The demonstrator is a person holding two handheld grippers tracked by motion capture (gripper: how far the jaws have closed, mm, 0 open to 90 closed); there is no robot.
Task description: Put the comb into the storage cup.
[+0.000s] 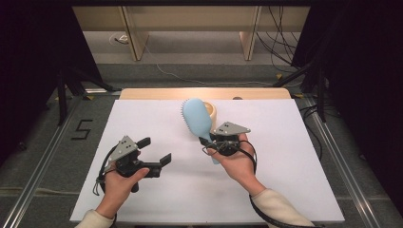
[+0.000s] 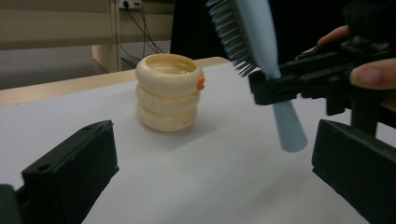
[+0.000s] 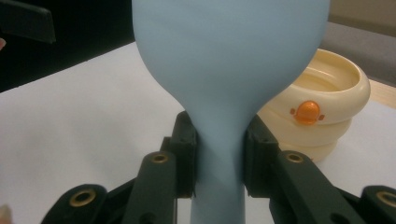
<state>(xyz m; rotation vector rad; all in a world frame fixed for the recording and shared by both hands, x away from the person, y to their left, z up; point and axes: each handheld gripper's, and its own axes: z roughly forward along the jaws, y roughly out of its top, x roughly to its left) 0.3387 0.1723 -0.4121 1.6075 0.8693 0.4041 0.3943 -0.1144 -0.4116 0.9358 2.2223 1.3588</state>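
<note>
Over on the left, the left gripper (image 1: 154,150) sits low above the near-left part of the white table (image 1: 294,156), jaws spread wide with nothing between them, gripped by the person's left hand (image 1: 119,183). Moving to the middle, the right gripper (image 3: 218,158) has its jaws clamped tight on the neck of the light blue hairbrush (image 1: 198,121), head pointing far, bristles facing left, handle end free of the table. Just behind it, toward the far edge, stands the cream ribbed cup (image 2: 168,91) with its small orange mark.
</note>
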